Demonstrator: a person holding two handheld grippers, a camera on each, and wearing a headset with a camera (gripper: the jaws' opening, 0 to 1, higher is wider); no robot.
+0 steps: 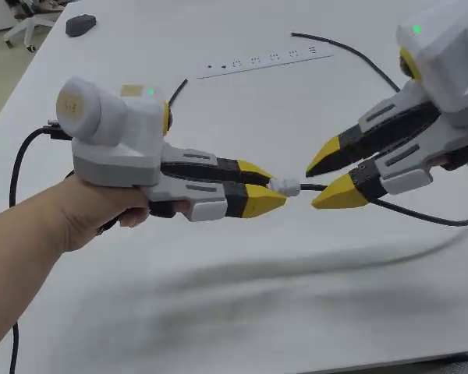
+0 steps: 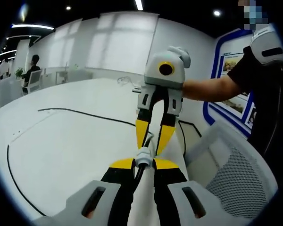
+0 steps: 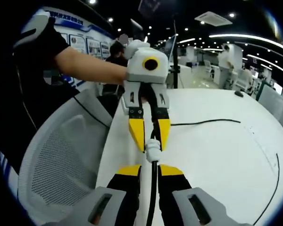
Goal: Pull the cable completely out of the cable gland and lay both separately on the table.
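A small white cable gland [image 1: 286, 187] is clamped between the yellow tips of my left gripper [image 1: 277, 187], which a hand holds above the table. A black cable [image 1: 421, 216] leaves the gland to the right and passes between the jaws of my right gripper [image 1: 313, 185], whose tips stand apart around it. In the left gripper view the gland [image 2: 143, 156] sits in my left gripper [image 2: 144, 164], with the right gripper [image 2: 152, 143] facing it. In the right gripper view the cable [image 3: 153, 188] runs up through my right gripper [image 3: 151, 170] to the gland [image 3: 152, 149].
A white power strip [image 1: 257, 61] lies at the back of the white table [image 1: 218, 296], with a black lead [image 1: 359, 54] curving beside it. A dark mouse-like object [image 1: 79, 25] sits far left. A white mesh chair [image 3: 61, 155] stands at the table's edge.
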